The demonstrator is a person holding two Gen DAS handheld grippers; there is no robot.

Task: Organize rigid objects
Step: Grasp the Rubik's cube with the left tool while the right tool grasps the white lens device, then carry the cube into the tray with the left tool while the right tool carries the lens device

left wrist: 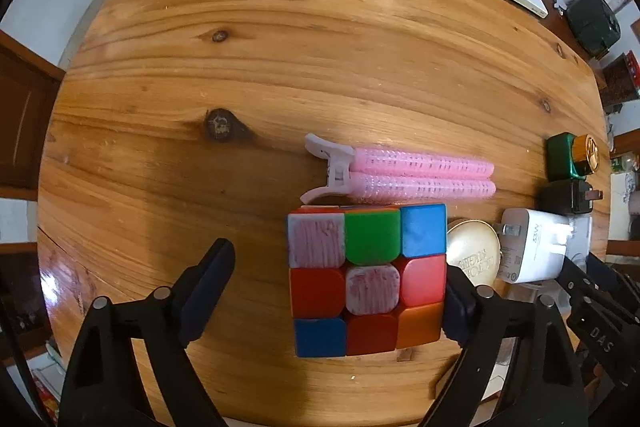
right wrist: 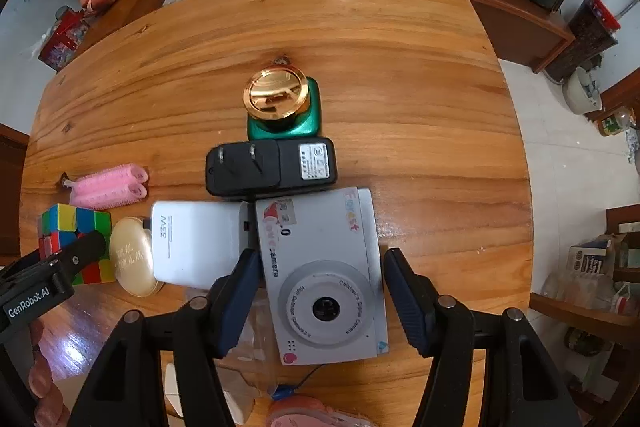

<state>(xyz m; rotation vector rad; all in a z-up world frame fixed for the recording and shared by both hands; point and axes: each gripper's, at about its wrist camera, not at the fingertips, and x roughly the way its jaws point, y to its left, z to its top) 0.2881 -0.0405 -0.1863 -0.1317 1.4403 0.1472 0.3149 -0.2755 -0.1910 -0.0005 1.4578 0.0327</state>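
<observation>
- The left gripper [left wrist: 340, 291] is spread wide; the puzzle cube [left wrist: 366, 279] lies on the wooden table [left wrist: 280, 47] between its fingers, against the right finger, apart from the left.
- The right gripper [right wrist: 320, 301] is released; the white toy camera [right wrist: 324, 279] lies flat between its fingers.
- The green jar [right wrist: 286, 107] stands with its gold lid closed; its contents are hidden.
- Behind the camera lie the black charger [right wrist: 272, 167] and the white charger [right wrist: 196, 247].
</observation>
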